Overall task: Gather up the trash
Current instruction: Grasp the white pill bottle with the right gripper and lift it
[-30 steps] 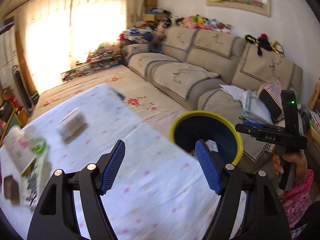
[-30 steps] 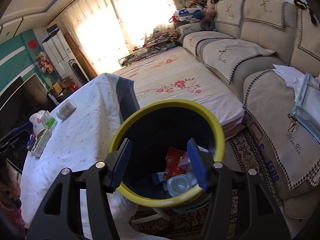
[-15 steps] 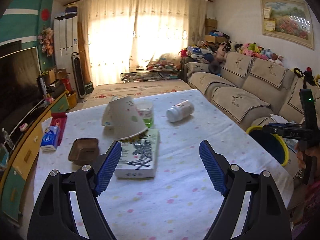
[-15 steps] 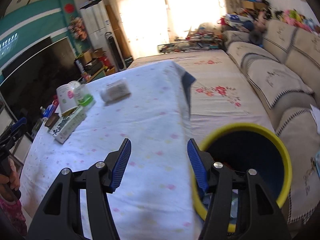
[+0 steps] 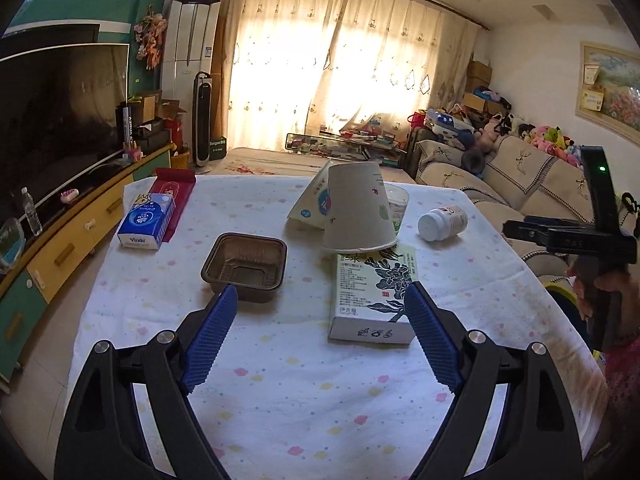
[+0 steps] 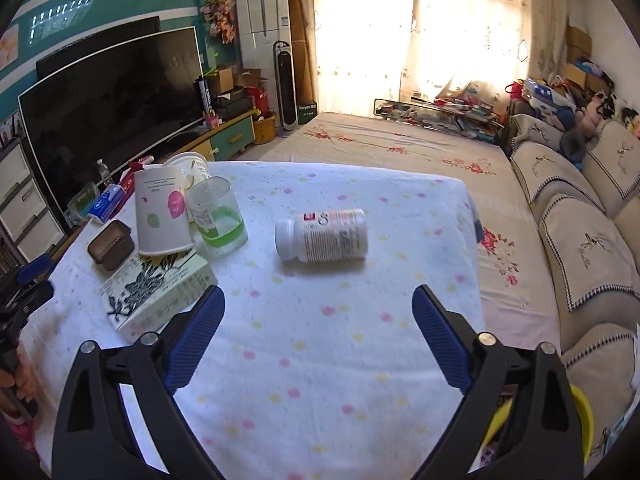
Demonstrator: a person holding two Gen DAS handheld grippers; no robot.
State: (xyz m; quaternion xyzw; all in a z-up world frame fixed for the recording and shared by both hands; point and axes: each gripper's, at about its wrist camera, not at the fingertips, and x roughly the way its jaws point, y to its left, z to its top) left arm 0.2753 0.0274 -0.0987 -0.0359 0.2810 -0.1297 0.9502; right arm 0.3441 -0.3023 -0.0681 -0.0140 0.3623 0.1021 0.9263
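We are finding both grippers empty over the table (image 6: 360,360), with the collection only partly done as far as the views show. The left gripper (image 5: 320,332) is opening, its blue pads spread wide with nothing between them; it is pointing toward the brown plastic tray (image 5: 244,266) and the green-printed carton (image 5: 374,294). The right gripper (image 6: 318,334) is likewise opening, jaws wide apart and holding nothing, and it is facing the white pill bottle (image 6: 322,236) lying on its side in the middle of the cloth.

We are still counting several pieces of trash on the table: the tray, the carton, the bottle, an upturned paper cup (image 6: 162,212) resting on the carton's far end, a second paper cup (image 5: 310,204) tipped over behind it, and a clear plastic cup (image 6: 216,216) with a green band just beside it. The blue tissue pack (image 5: 148,220) is sitting near the far left edge; whether it counts as trash we cannot tell.

The yellow-rimmed bin (image 6: 582,412) is showing only at the lower right edge of the right view, its contents hidden. We are judging most of the pickup as remaining.
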